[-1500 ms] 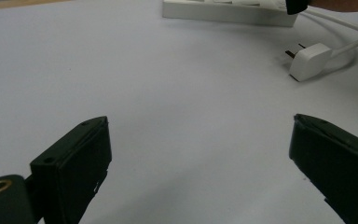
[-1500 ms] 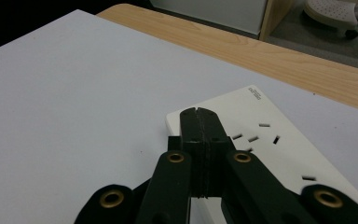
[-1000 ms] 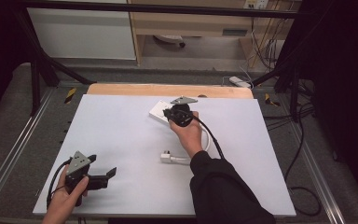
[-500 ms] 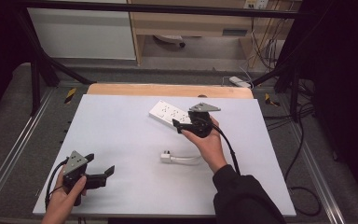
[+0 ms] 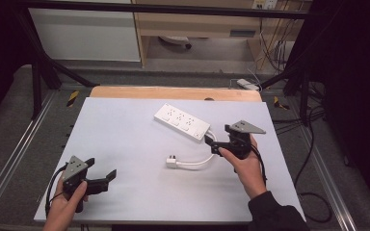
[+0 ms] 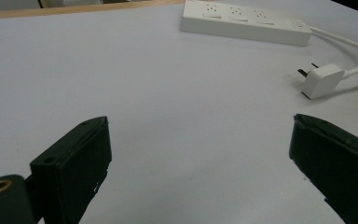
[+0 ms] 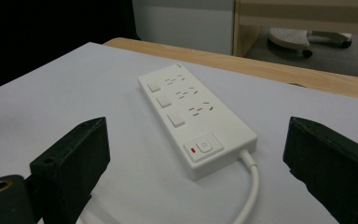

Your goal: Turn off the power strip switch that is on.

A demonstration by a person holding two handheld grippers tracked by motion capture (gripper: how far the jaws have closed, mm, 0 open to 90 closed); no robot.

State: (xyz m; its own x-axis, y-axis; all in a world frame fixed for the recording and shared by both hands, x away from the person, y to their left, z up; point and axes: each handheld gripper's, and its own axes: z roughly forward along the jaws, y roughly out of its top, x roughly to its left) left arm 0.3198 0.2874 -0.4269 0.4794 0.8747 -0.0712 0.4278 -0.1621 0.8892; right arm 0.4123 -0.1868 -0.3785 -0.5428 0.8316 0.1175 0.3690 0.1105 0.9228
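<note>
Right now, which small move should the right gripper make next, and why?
Probably lower the right gripper toward the plug. Its jaws stand open and empty, just off the power strip, and the plug lies loose on the table, unplugged.

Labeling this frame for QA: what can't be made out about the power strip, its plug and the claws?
- White plastic power strip: whether the red-marked switch is on; too small in the right gripper view.
- White plug: prong count; body hides part of them in the left gripper view, too small in the high view.
- White cable: runs off the bottom edge, right gripper view.
</note>
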